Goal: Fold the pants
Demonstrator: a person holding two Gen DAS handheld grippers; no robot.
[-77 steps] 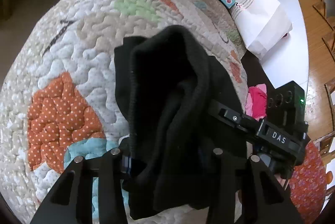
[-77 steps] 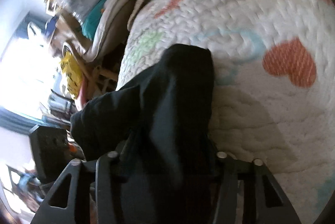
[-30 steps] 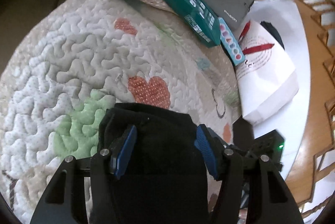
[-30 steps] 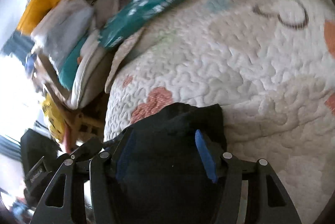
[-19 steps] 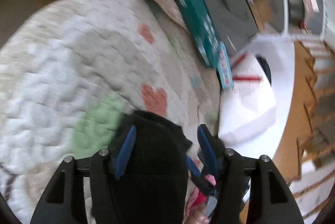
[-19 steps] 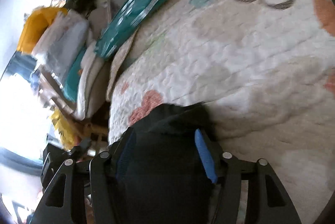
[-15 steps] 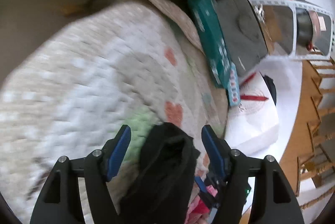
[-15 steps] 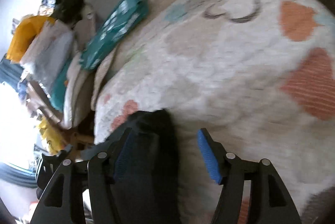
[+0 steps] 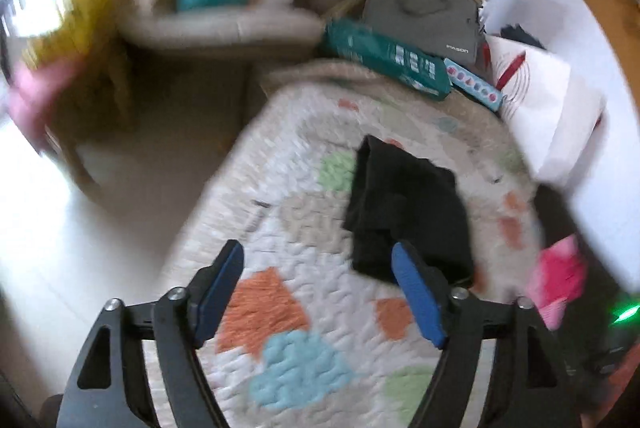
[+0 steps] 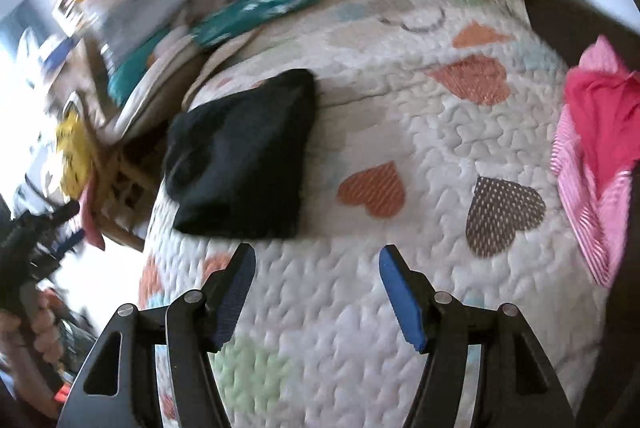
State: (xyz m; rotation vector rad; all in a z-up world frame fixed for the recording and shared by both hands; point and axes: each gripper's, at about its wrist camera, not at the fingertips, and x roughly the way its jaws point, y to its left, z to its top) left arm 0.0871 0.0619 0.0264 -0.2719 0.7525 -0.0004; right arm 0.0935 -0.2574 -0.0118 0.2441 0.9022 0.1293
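Observation:
The black pants (image 9: 404, 212) lie folded in a compact bundle on the quilted heart-pattern blanket (image 9: 304, 308), near its far corner. They also show in the right wrist view (image 10: 244, 156), at the blanket's left edge. My left gripper (image 9: 318, 292) is open and empty, raised above the blanket with the bundle just beyond its right finger. My right gripper (image 10: 314, 292) is open and empty, held above the blanket (image 10: 360, 308), in front of the bundle and apart from it.
A pink and red garment (image 10: 592, 148) lies at the blanket's right edge; it also shows in the left wrist view (image 9: 560, 276). A teal box (image 9: 384, 60), a grey bag (image 9: 424, 16) and a white paper bag (image 9: 548, 108) sit beyond the blanket. Cluttered furniture stands at left.
Both grippers have opened, let go of the black pants and pulled back and up. The folded bundle now rests on the blanket on its own.

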